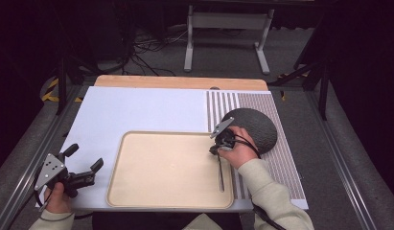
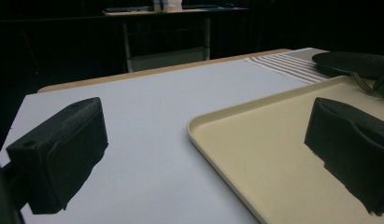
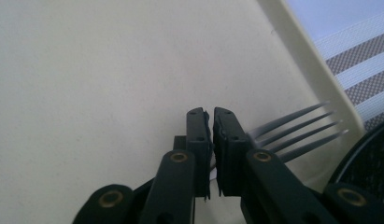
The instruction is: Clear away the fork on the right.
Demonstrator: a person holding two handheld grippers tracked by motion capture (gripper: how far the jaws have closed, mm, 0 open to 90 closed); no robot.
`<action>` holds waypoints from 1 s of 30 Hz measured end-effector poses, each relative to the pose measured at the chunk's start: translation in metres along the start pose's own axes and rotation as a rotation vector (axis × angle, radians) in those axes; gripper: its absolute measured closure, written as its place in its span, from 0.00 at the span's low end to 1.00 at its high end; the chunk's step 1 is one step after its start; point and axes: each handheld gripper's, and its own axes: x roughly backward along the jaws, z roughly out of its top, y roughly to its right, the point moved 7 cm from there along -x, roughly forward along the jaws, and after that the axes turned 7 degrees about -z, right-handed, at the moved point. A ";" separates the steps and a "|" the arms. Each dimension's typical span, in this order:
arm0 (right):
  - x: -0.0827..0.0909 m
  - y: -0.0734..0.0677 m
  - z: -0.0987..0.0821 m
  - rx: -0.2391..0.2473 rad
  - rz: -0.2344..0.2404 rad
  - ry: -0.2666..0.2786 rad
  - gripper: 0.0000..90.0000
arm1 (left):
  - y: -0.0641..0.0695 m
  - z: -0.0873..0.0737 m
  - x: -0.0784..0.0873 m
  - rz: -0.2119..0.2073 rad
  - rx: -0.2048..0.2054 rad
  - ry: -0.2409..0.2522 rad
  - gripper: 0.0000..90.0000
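Two hand-held grippers are out over the bench, and we hold one in each hand. Our right hand-held gripper (image 1: 216, 147) is at the right side of the flat cream plastic tray (image 1: 151, 191), near its far corner. Its jaws are squeezed almost shut, and in the right gripper view a thin grey metal fork (image 3: 292, 130) sticks out from just behind them. We think they are pinching the fork, but the spot where they touch is hidden, so we cannot tell for sure. In the high view the fork's long handle (image 1: 220, 175) lies inside the tray along its right edge, pointing back toward us, with the prongs at the far end by the jaws. Nothing else sits in the tray. A round dark grey plate (image 1: 257, 125) rests on the striped mat (image 1: 281, 158), just past that corner and right beside our right hand. Our left hand-held gripper (image 1: 85, 160) hangs well apart, by the tray's left edge over the pale blue bench top (image 1: 137, 110), jaws spread wide with nothing between them. So our right hand is much nearer the fork.
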 end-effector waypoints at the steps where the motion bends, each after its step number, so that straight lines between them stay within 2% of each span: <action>1: 0.000 0.000 0.000 0.000 0.000 0.000 0.91 | 0.000 0.000 0.000 0.001 0.001 0.000 0.00; 3: 0.006 -0.001 0.004 -0.006 0.000 0.035 0.81 | 0.000 0.000 0.000 -0.001 0.004 0.002 0.00; 4: 0.009 -0.002 0.008 -0.008 -0.007 0.066 0.69 | 0.000 0.000 0.000 -0.003 0.001 0.001 0.00; 5: 0.010 -0.002 0.010 -0.018 -0.007 0.083 0.62 | 0.001 0.000 0.000 -0.004 0.001 0.000 0.00; 7: 0.014 -0.002 0.015 -0.042 -0.012 0.150 0.45 | 0.000 0.000 0.000 -0.002 0.001 -0.001 0.00; 9: 0.020 -0.003 0.019 -0.068 -0.010 0.198 0.35 | 0.000 0.000 0.000 -0.003 -0.002 -0.001 0.00; 10: 0.020 -0.003 0.019 -0.068 -0.010 0.198 0.35 | 0.000 0.000 0.000 -0.003 -0.002 -0.001 0.00; 11: 0.027 -0.002 0.022 -0.069 -0.015 0.248 0.28 | 0.001 0.000 -0.001 -0.005 0.003 -0.001 0.00; 15: 0.041 0.000 0.021 -0.066 -0.035 0.297 0.21 | 0.001 0.000 -0.001 -0.005 0.000 -0.001 0.00; 21: 0.059 0.001 0.014 -0.092 -0.038 0.361 0.21 | 0.002 0.000 -0.002 -0.007 -0.001 -0.003 0.00; 30: 0.083 0.007 -0.007 -0.140 -0.066 0.467 0.20 | 0.003 0.000 -0.003 -0.006 0.003 0.000 0.00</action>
